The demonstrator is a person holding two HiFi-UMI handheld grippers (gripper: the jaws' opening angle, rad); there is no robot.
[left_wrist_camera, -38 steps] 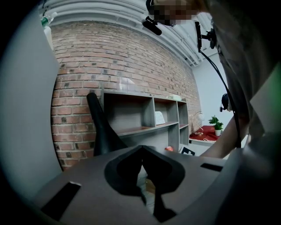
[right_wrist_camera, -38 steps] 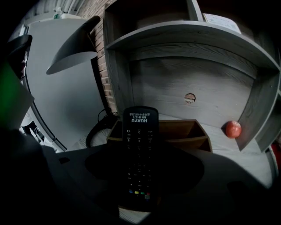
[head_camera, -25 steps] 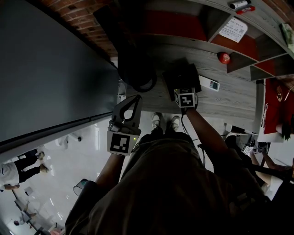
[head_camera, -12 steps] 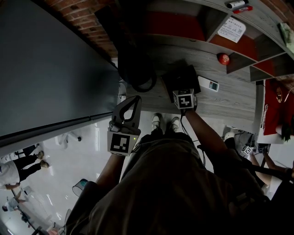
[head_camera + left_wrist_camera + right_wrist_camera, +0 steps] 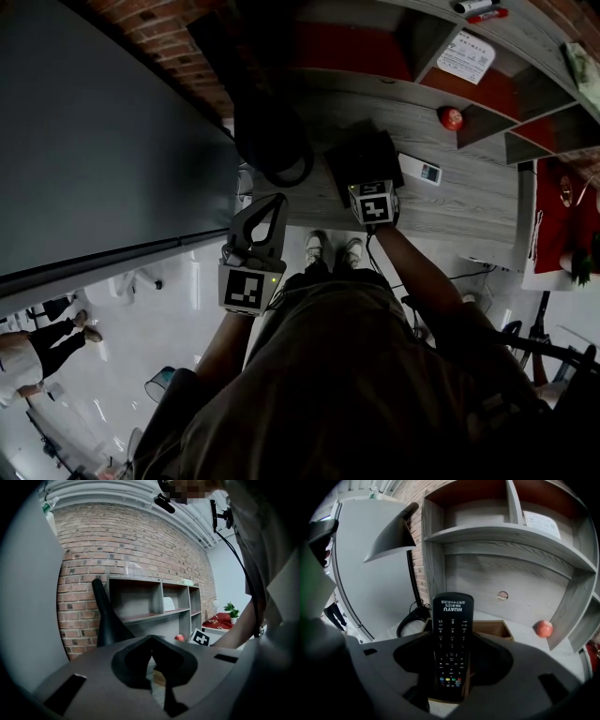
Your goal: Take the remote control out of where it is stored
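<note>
Two grippers were in the head view, held out over a grey desk (image 5: 469,206) that stood against a brick wall. The left gripper (image 5: 274,206) hung over the floor, off the desk's edge, beside a large dark screen (image 5: 94,141). The right gripper (image 5: 367,178) was over a dark box on the desk. A small white device (image 5: 422,172) lay just beside it, and a red ball (image 5: 450,118) rested farther back, under the shelf.

In the left gripper view, the left gripper (image 5: 151,641) had its jaws together, with nothing between them. It was pointing at the shelf unit (image 5: 154,602) and the brick wall (image 5: 117,541). The red ball (image 5: 178,638) and the marker cube (image 5: 201,638) of the other gripper were visible low at the right.

In the right gripper view, the right gripper (image 5: 450,667) was clamped on the remote control (image 5: 452,644). This black remote control stood upright with its buttons facing the camera, and one jaw lay against each long edge. Its lower end was hidden among the jaws, at the open top of a wooden box (image 5: 497,627). Whether it was still inside the box I could not tell. The red ball (image 5: 543,628) lay at the right, and a coiled black cable (image 5: 410,620) at the left.
</note>
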